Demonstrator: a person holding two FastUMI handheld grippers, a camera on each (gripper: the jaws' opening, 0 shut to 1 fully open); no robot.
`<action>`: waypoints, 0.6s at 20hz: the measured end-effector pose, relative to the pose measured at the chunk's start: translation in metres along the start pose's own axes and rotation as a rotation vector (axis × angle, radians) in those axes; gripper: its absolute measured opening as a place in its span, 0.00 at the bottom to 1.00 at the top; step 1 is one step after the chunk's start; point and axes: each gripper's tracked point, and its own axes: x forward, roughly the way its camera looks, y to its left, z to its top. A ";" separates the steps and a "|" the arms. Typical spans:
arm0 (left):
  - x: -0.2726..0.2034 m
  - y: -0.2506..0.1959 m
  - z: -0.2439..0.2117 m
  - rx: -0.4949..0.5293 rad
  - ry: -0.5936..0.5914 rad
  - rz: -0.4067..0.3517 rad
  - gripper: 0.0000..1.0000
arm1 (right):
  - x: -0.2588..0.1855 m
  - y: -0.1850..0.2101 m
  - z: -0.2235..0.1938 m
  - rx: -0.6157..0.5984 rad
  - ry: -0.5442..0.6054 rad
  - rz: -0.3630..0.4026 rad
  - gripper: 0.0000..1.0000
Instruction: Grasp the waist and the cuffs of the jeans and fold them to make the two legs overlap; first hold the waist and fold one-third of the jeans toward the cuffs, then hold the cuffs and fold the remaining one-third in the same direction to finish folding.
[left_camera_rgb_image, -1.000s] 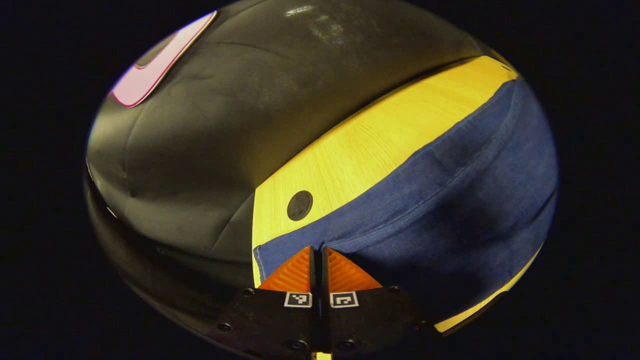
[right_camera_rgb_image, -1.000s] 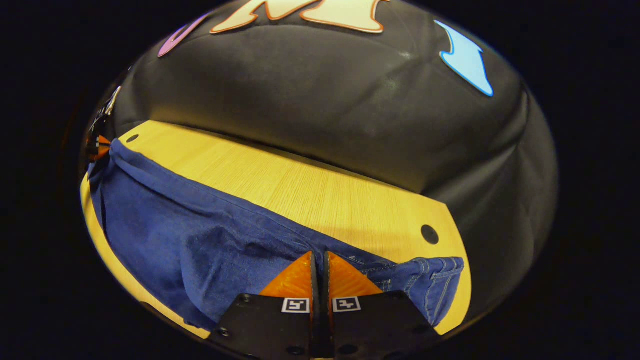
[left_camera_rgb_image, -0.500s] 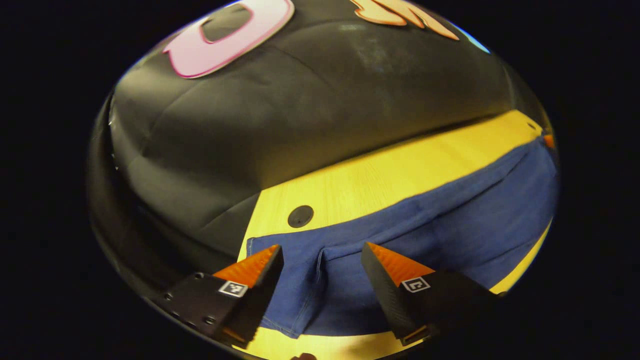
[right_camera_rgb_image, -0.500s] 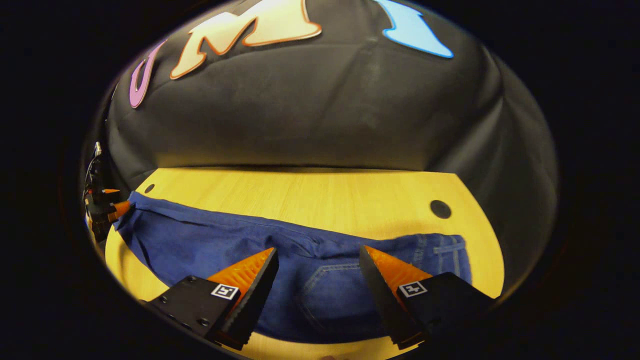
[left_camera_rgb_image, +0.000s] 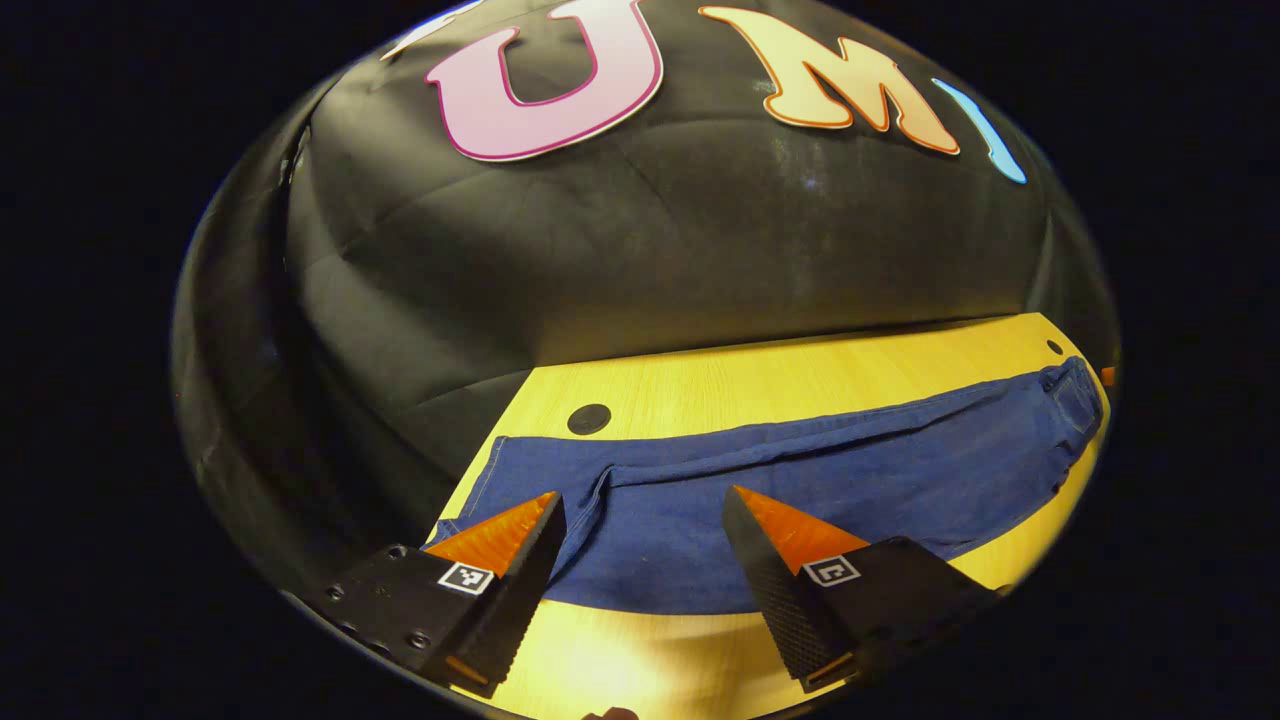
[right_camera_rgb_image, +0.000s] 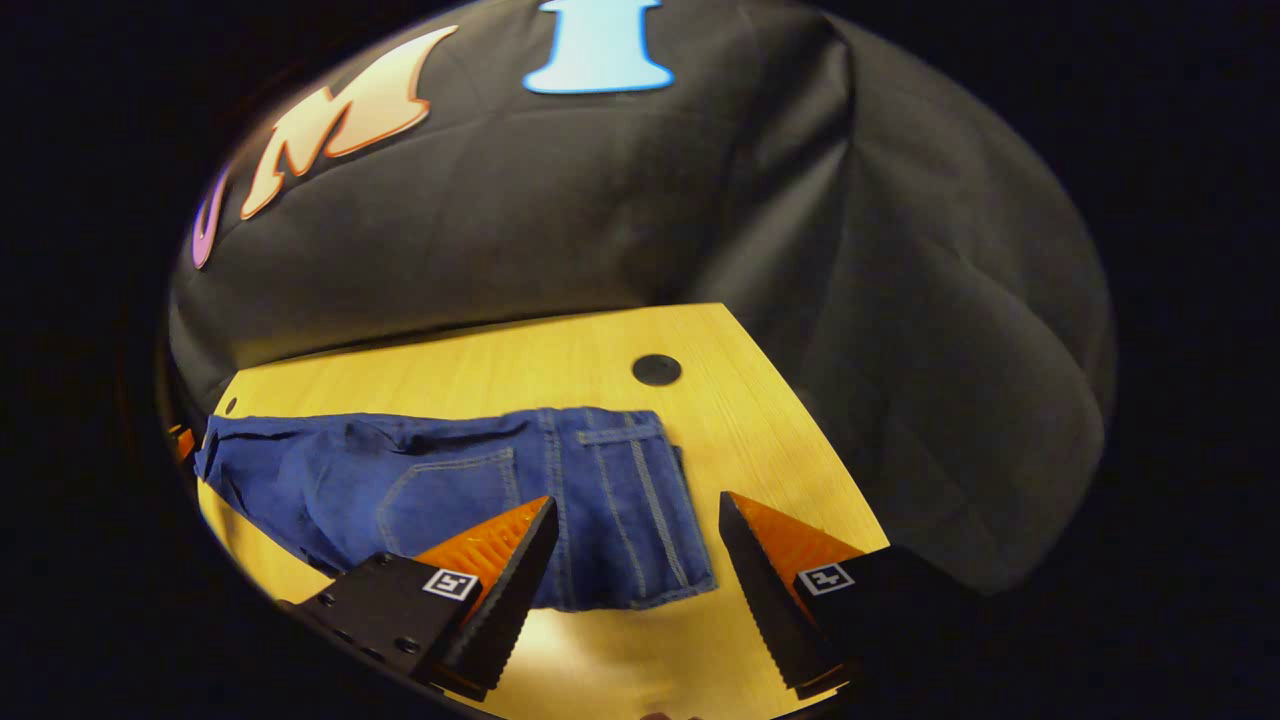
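The jeans (left_camera_rgb_image: 800, 480) lie flat along the wooden desk (left_camera_rgb_image: 760, 385), folded lengthwise so one leg rests on the other, the cuffs (left_camera_rgb_image: 520, 480) at one end and the waist (right_camera_rgb_image: 620, 500) with its back pocket at the other. The left gripper (left_camera_rgb_image: 640, 545) hovers above the cuff end, tilted down toward the cloth, its fingers (left_camera_rgb_image: 500, 535) spread wide and holding nothing. The right gripper (right_camera_rgb_image: 635, 550) hangs over the waist end at a like downward tilt, fingers (right_camera_rgb_image: 490, 545) wide apart, clear of the denim. A dark round hole (right_camera_rgb_image: 656, 369) sits in the desk just behind the waist, and another hole (left_camera_rgb_image: 589, 418) lies near the cuffs.
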 end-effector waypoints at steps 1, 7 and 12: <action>0.000 0.000 -0.001 -0.002 0.004 0.003 0.95 | 0.003 -0.005 -0.009 0.015 0.019 0.007 1.00; 0.000 0.001 0.002 0.013 -0.011 0.032 0.96 | 0.017 -0.005 -0.041 0.036 0.086 0.079 0.99; 0.002 0.000 0.001 0.024 -0.047 0.025 0.95 | 0.020 0.000 -0.050 0.048 0.087 0.115 0.99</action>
